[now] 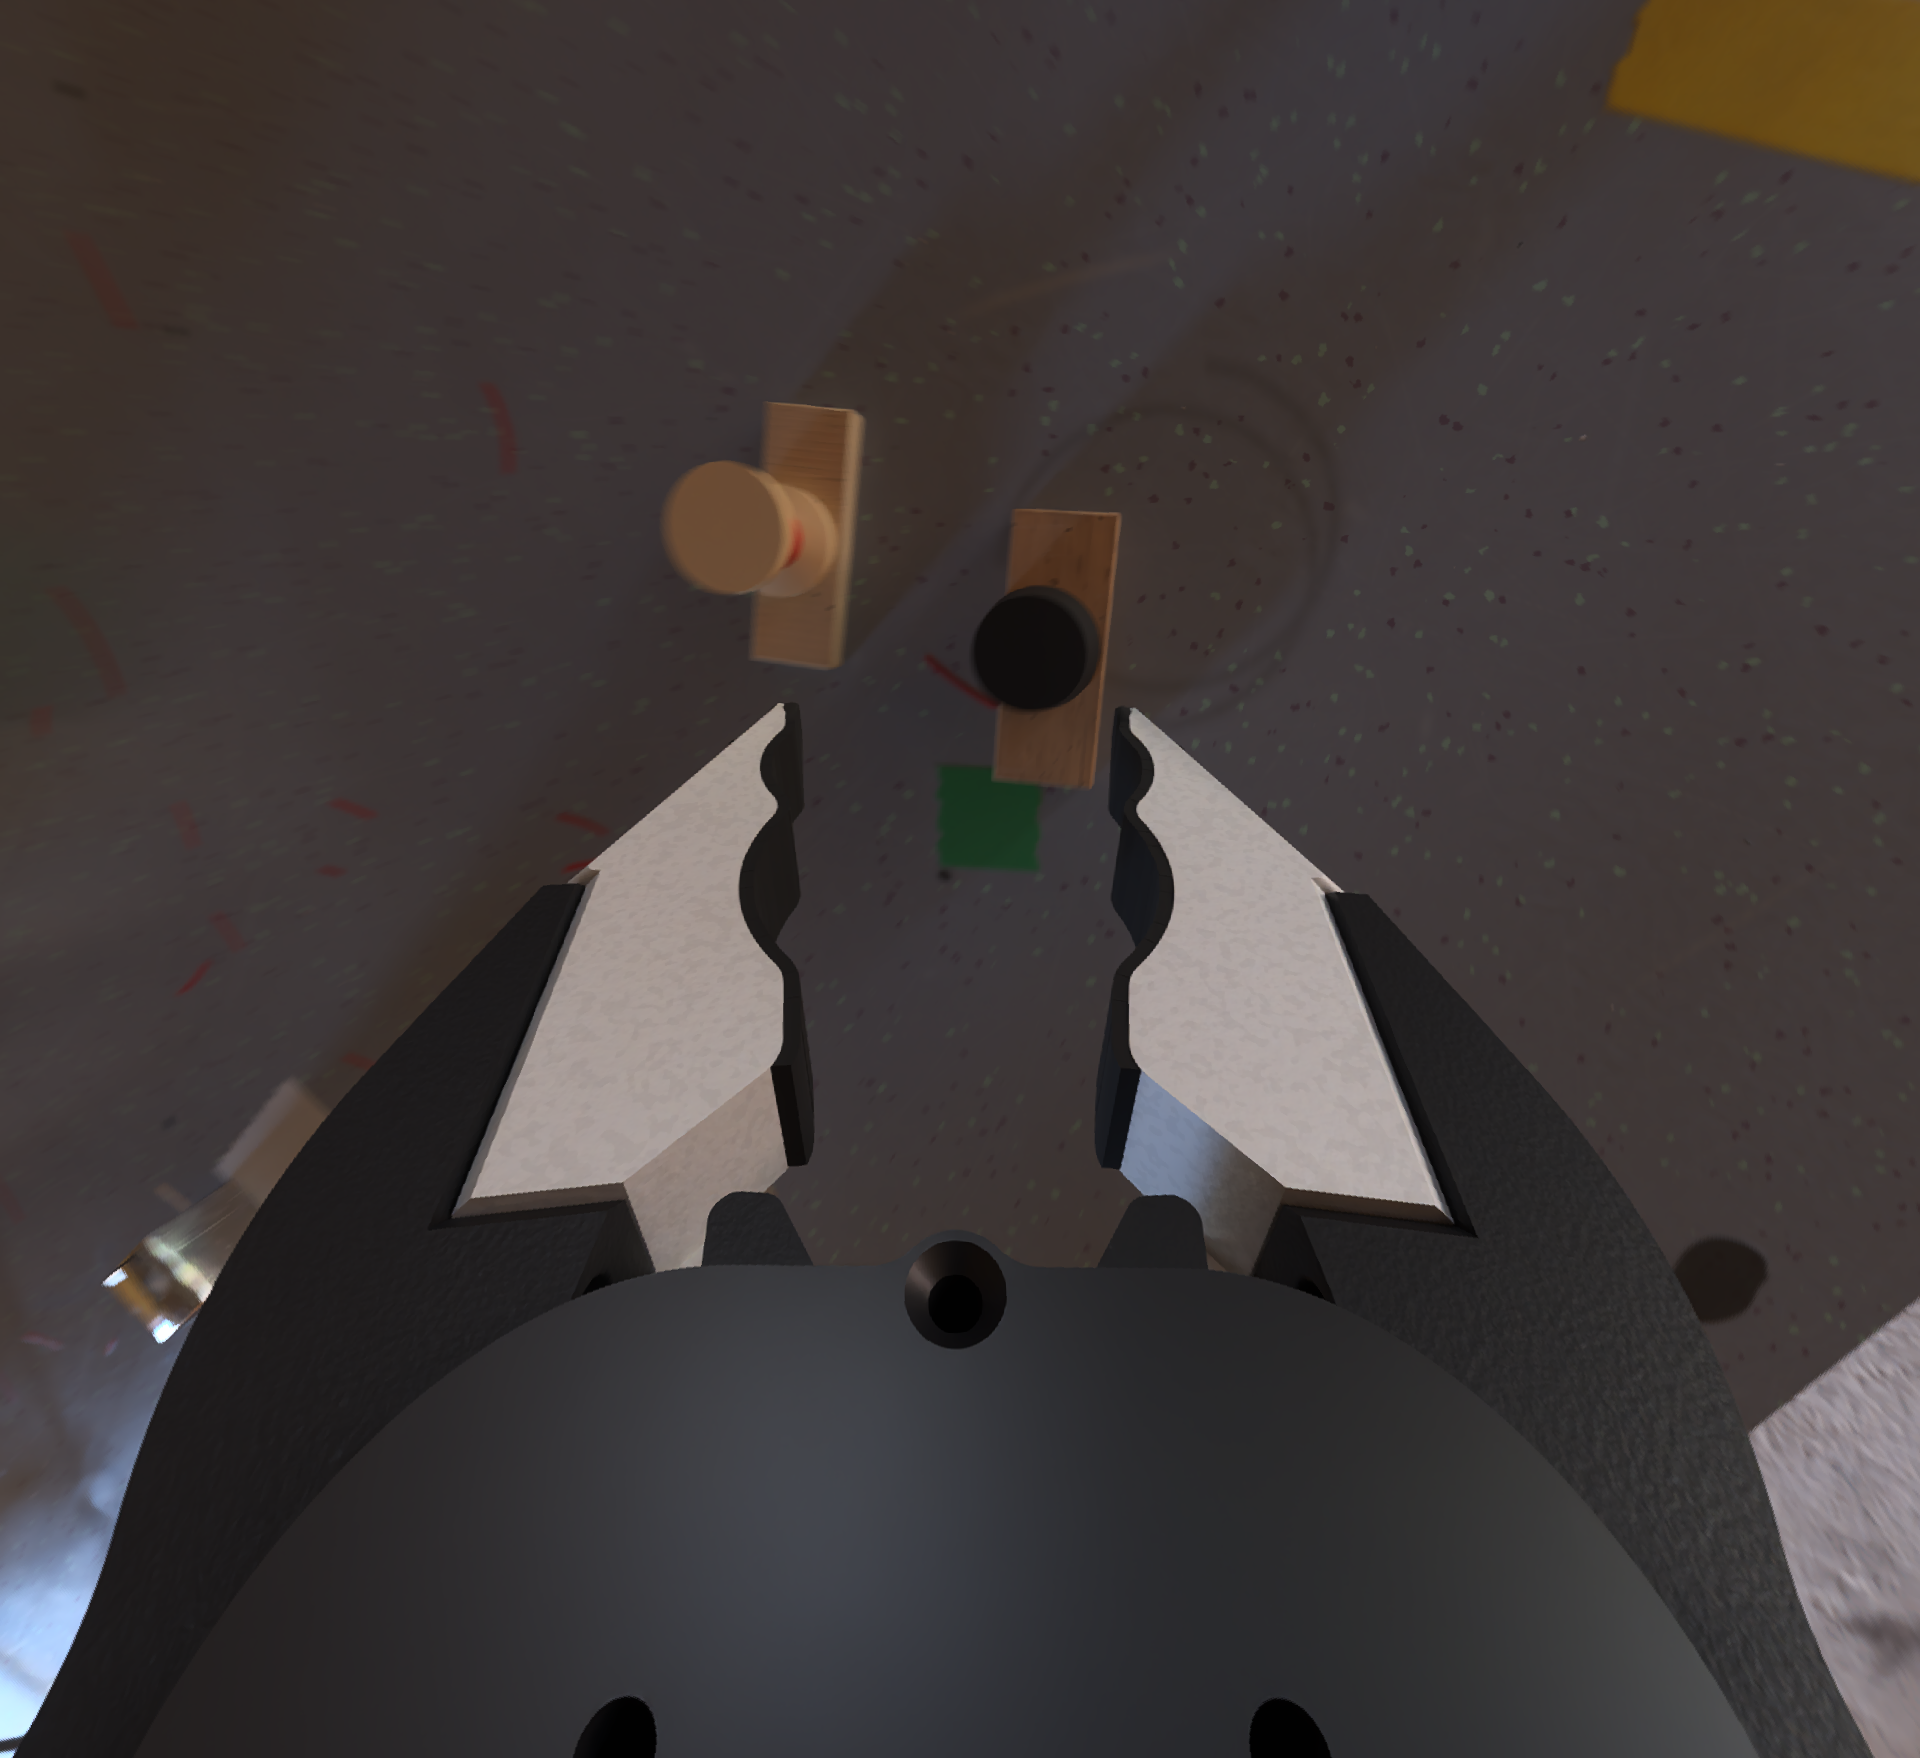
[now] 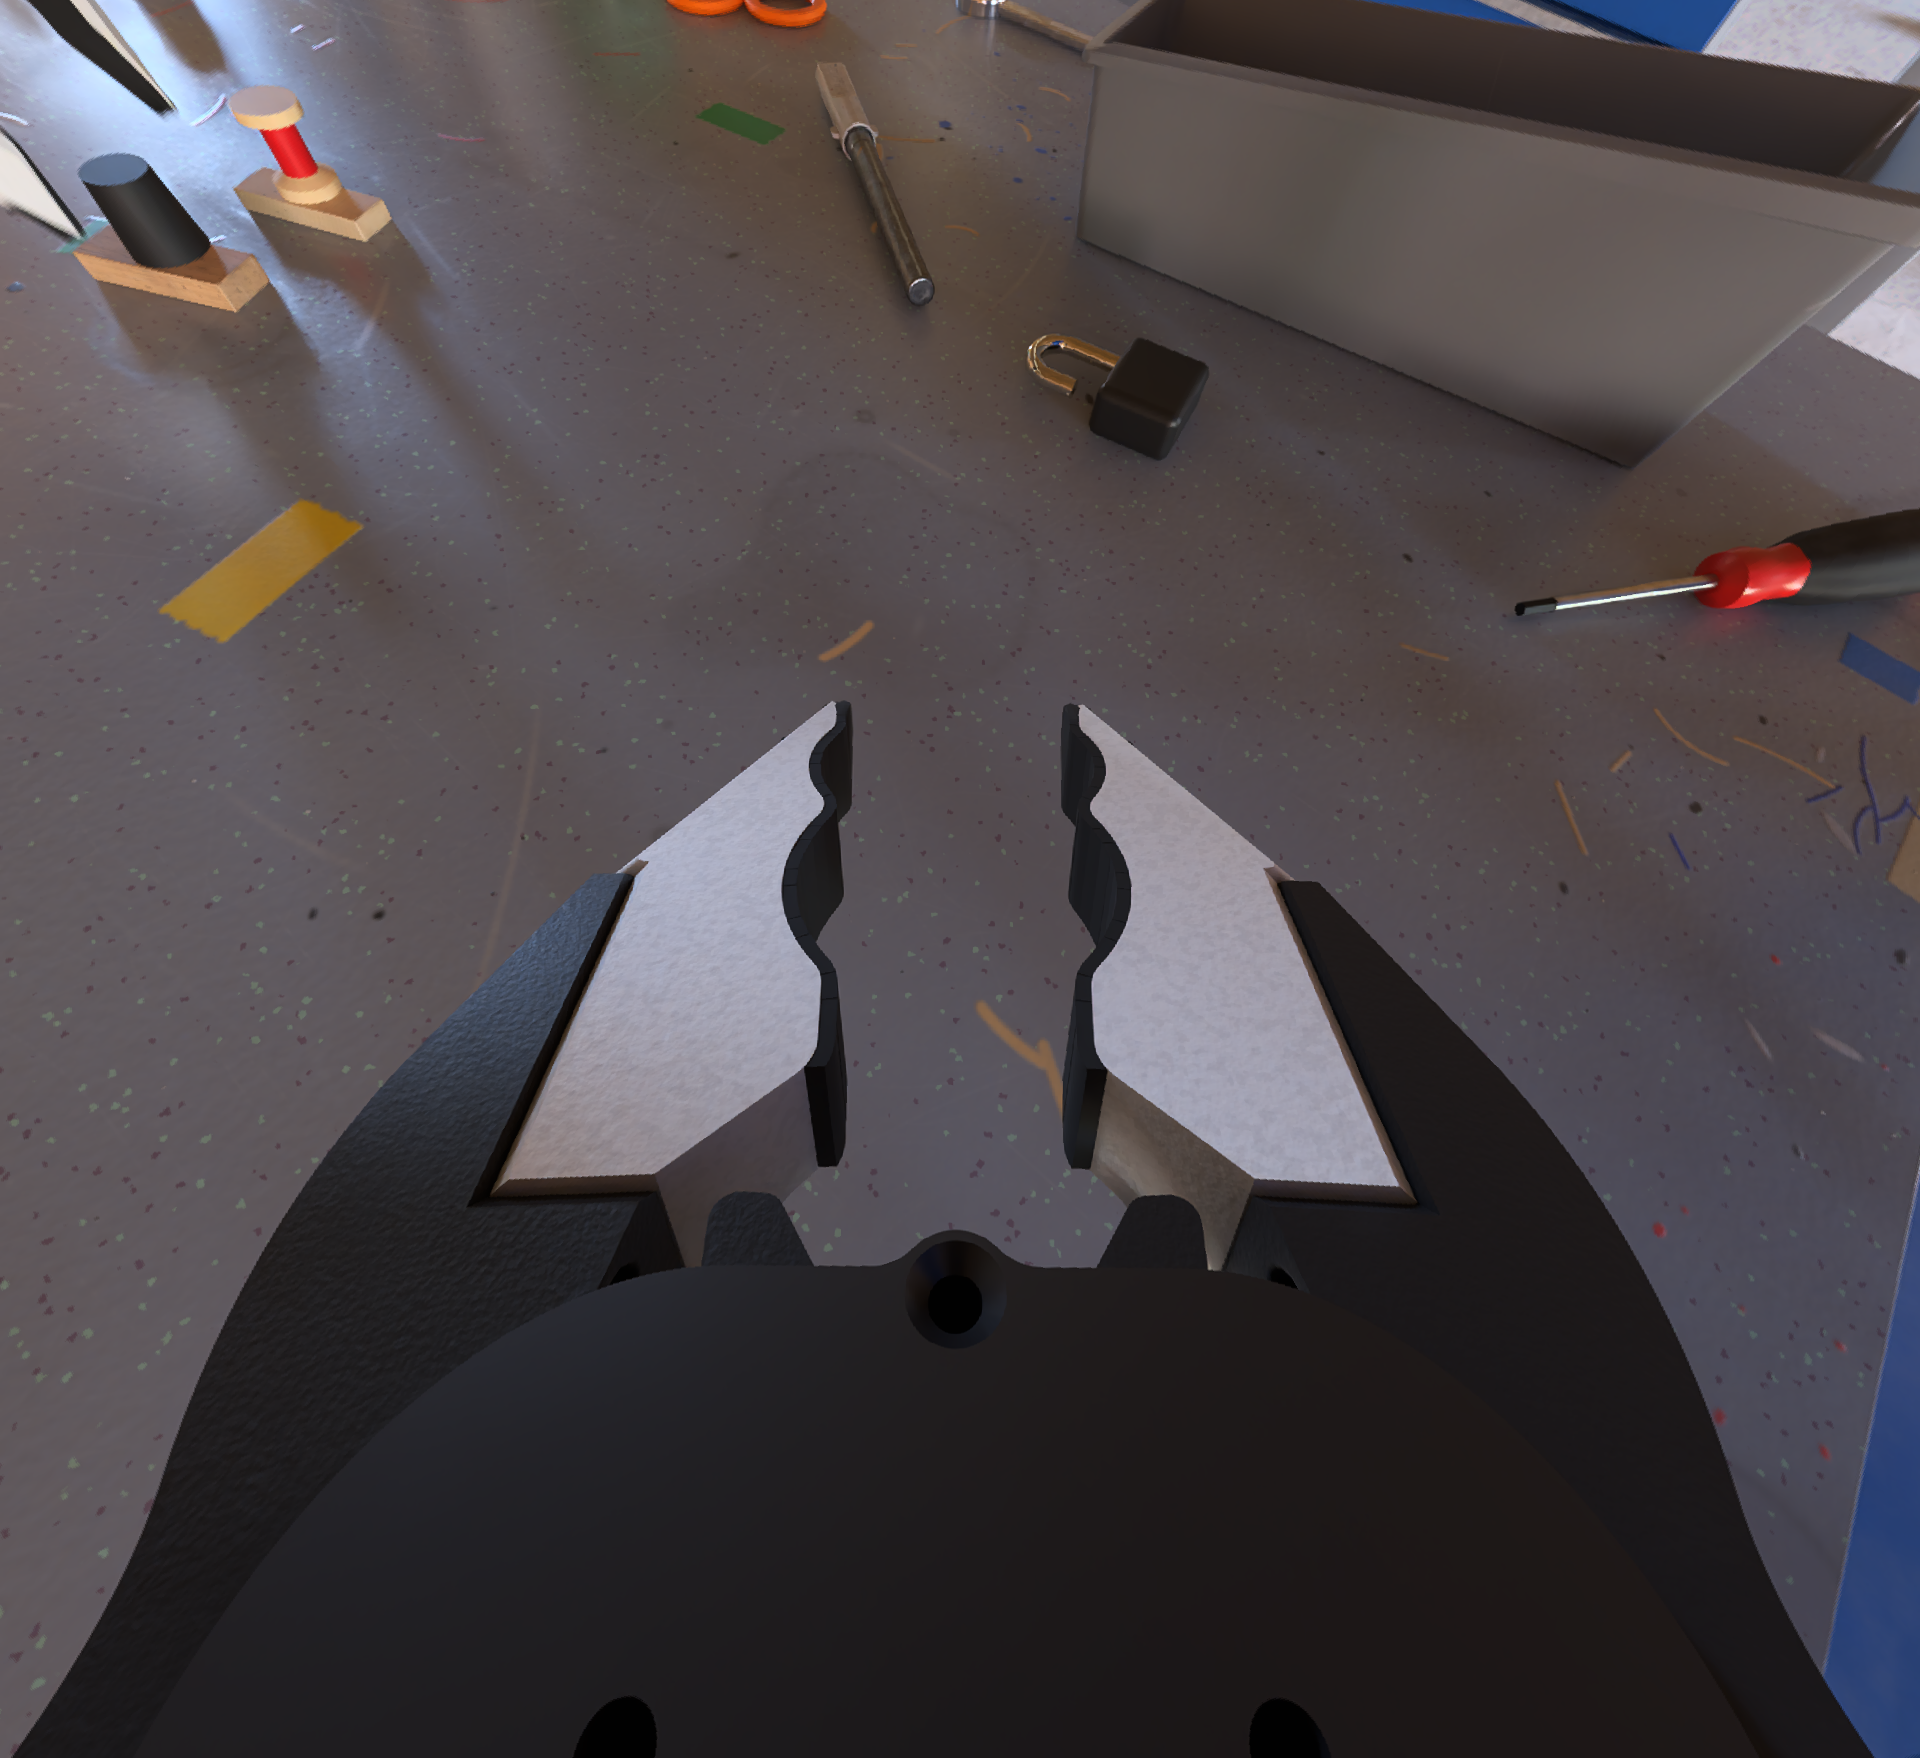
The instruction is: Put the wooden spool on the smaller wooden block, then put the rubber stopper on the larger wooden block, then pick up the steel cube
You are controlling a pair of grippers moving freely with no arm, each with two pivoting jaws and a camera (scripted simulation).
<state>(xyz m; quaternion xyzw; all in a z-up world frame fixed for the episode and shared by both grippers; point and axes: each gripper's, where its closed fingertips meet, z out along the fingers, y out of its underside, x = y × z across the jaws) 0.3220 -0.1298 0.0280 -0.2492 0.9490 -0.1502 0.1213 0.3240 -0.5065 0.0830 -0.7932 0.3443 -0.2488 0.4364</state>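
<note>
Both placement steps appear complete: the wooden spool (image 2: 283, 139) stands upright on the smaller wooden block (image 2: 314, 212), and the rubber stopper (image 2: 145, 214) stands on the larger wooden block (image 2: 171, 280), the two blocks lying near each other toward the far left part of the surface (image 2: 623, 773) as the right wrist view shows it. The remaining step is the pickup of the steel cube. A shiny metallic shape (image 1: 177, 1261) at the lower left border of the left wrist view may be that cube, but it is blurred and cut off, so this cannot be confirmed. The main risk is a sideways sweep of the left gripper (image 1: 956, 721), which hangs directly above the two blocks; a low pass could clip the spool or the stopper, both tall and narrow on small bases, and topple either one off its block. A second risk is a grasp aimed at the wrong metal item, since a padlock (image 2: 1127, 389), a steel rod (image 2: 883, 191) and a wrench (image 2: 1013, 9) also lie on the surface near the grey bin (image 2: 1455, 254) toward the far right edge. The left gripper is open to a moderate gap, holds nothing and touches nothing. The right gripper (image 2: 956, 721) is open to a slightly narrower gap, empty, above bare surface well apart from both blocks.
</note>
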